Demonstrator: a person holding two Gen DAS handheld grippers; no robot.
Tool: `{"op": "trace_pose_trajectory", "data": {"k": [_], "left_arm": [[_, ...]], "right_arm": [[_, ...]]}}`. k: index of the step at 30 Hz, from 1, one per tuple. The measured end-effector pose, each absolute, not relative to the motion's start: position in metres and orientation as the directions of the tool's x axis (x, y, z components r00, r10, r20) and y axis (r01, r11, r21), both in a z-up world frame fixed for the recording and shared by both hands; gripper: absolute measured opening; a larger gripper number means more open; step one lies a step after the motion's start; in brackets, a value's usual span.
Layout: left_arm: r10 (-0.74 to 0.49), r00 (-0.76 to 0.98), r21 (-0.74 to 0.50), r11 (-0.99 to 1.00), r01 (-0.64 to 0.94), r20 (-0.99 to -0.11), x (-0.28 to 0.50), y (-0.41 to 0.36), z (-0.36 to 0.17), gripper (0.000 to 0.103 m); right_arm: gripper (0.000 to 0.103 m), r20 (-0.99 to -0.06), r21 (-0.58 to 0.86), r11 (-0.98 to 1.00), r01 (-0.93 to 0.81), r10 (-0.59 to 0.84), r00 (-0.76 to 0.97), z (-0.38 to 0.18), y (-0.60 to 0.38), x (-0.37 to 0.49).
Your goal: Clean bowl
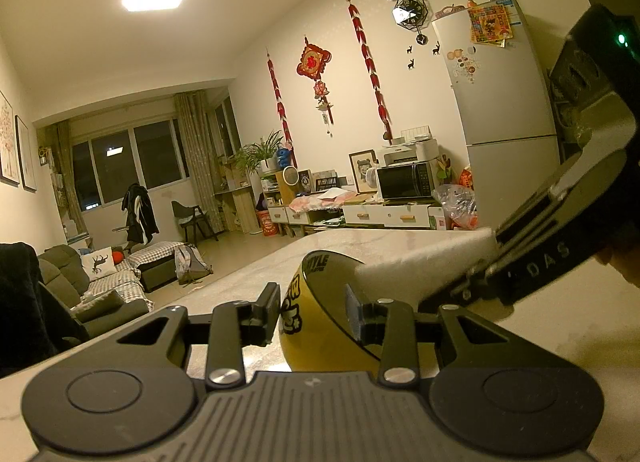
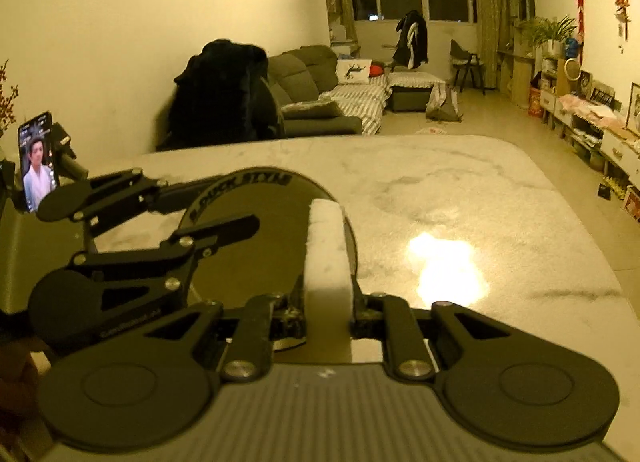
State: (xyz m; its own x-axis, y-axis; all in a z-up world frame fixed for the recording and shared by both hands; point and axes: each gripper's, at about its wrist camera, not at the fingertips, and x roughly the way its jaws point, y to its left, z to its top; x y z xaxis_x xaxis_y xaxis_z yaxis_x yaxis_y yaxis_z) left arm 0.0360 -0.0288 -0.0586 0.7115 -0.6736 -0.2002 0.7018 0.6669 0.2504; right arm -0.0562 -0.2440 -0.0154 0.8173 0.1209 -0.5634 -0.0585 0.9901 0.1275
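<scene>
While the yellow bowl (image 1: 308, 314) sits tilted on its side at lower centre of the left wrist view, the left claw (image 1: 314, 314) grips its wall: one pad on the yellow cartoon-printed outside, the other pad inside against the dark interior. The bowl's underside rests on the marble-patterned worktop (image 1: 400, 242), w/ its mouth facing toward the right of the frame.

From the right edge of that same view the right claw (image 1: 480, 274) reaches in, closed on a white sponge (image 1: 420, 258) whose block end lies at the bowl's rim, upper right of the bowl.

In the right wrist view the sponge (image 2: 326, 254) stands centre frame, clamped tight between the right claw (image 2: 328, 310) pads, its far end lying over the dark round interior of the bowl (image 2: 256, 246) (rim lettering is visible along the top edge, printed in an arc). The left claw (image 2: 224, 222) enters from the left of the frame, one finger laid across the bowl's interior, the other behind the rim.

A bright lamp reflection shows on the worktop (image 2: 480, 190) right of centre. At the left edge a phone (image 2: 38, 160) sits upright in a holder, screen lit. Beyond the worktop's far edge a dark coat (image 2: 224, 90) hangs over a chair back, approx. upper left of centre, w/ a grey sofa (image 2: 312, 78) behind it.
</scene>
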Motion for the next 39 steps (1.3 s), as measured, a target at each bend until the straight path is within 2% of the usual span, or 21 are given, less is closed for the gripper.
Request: {"op": "trace_pose_trajectory", "data": {"k": [6, 12, 20, 25, 34, 37, 39], "left_arm": [[-0.674, 0.711, 0.251, 0.666, 0.702, -0.200, 0.035, -0.028, -0.059, 0.036], [-0.674, 0.712, 0.251, 0.667, 0.701, -0.198, 0.036, -0.026, -0.059, 0.036], [-0.609, 0.748, 0.305, 0.683, 0.663, -0.263, 0.040, -0.032, -0.056, 0.035], [-0.565, 0.764, 0.255, 0.725, 0.640, -0.311, 0.037, -0.026, -0.050, 0.035], [-0.525, 0.727, -0.107, 0.836, 0.538, -0.442, 0.052, 0.007, -0.036, 0.035], [-0.542, 0.709, -0.210, 0.836, 0.506, -0.451, 0.057, 0.012, -0.033, 0.021], [-0.523, 0.715, -0.215, 0.850, 0.481, -0.464, 0.056, 0.012, -0.030, 0.010]], "right_arm": [[0.018, -0.580, 0.164, 0.981, -0.103, 0.180, 0.795, -0.020, -0.235, -0.054], [0.018, -0.584, 0.338, 0.924, -0.178, 0.354, 0.730, -0.024, -0.237, -0.052], [0.018, -0.589, 0.329, 0.926, -0.186, 0.356, 0.725, -0.026, -0.225, -0.054], [0.018, -0.589, 0.300, 0.935, -0.189, 0.338, 0.734, -0.029, -0.216, -0.054], [0.019, -0.557, 0.302, 0.937, -0.178, 0.325, 0.765, -0.037, -0.213, -0.062], [0.019, -0.545, 0.302, 0.937, -0.174, 0.320, 0.775, -0.038, -0.214, -0.066], [0.019, -0.537, 0.308, 0.936, -0.169, 0.318, 0.782, -0.040, -0.216, -0.069]]}}
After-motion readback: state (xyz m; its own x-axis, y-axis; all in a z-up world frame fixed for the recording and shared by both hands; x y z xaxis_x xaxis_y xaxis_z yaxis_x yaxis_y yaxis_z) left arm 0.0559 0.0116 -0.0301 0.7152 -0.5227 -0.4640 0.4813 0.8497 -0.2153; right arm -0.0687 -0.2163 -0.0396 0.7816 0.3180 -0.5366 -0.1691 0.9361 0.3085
